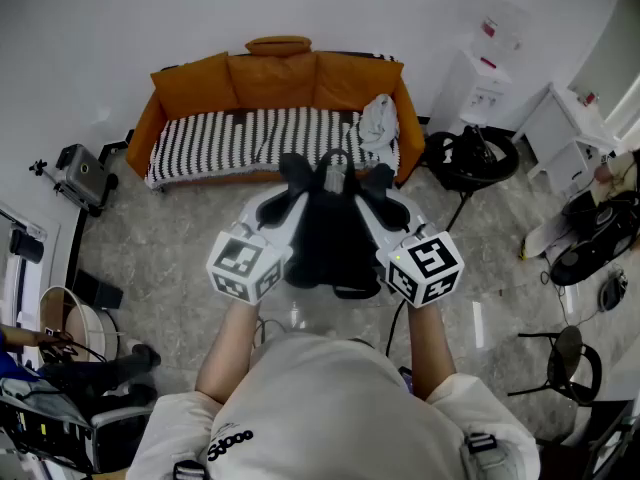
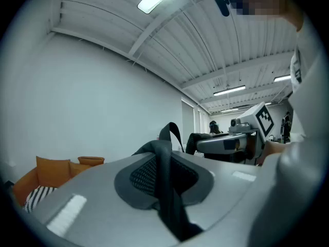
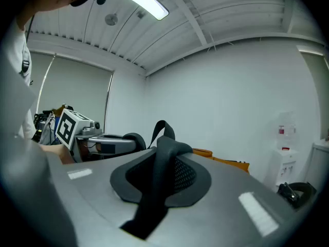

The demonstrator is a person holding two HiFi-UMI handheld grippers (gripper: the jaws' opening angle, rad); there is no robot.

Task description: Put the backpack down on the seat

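The head view is taken from above the person's head and is aimed steeply down and forward. The shoulders are seen at the bottom edge, the left gripper [image 1: 272,208], right gripper [image 1: 392,211] and backpack [image 1: 330,228] mid-frame, and the orange sofa [image 1: 275,108] farther off by the wall.

The left gripper view is set low and very close behind that gripper's jaws and tilted upward, so wall and ceiling are taken in. The sofa [image 2: 51,171] is caught at lower left and the right gripper [image 2: 205,144] at right.

The right gripper view is mounted likewise, mirrored, with the left gripper [image 3: 121,144] at left and the sofa [image 3: 226,162] at right. Backpack and sofa are shared by all three views.
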